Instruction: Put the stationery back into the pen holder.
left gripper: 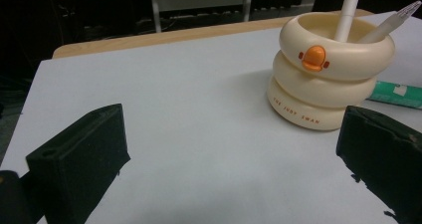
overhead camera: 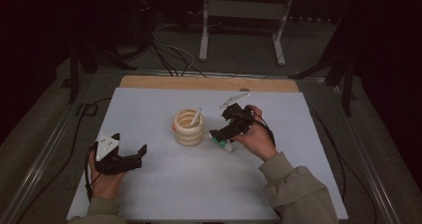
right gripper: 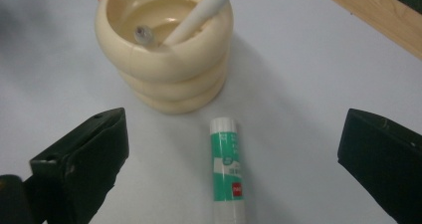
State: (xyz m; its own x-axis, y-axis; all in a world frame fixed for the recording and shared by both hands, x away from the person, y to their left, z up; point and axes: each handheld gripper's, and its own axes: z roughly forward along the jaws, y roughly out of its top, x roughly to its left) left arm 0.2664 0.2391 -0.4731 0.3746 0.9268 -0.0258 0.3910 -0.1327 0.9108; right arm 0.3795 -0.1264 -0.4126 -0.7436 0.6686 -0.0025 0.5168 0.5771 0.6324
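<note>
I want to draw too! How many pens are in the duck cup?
2. Both stand inside the duck cup: one white pen upright near the middle, another pen leaning toward its right rim. More could hide inside.

Glue stick (right gripper: 227, 170): lower end cut off by the bottom edge of the right gripper view; label print too small to read. In the high view the right gripper (overhead camera: 230, 128) covers most of it. Pens in the holder (left gripper: 329, 69): lower parts hidden inside.
</note>
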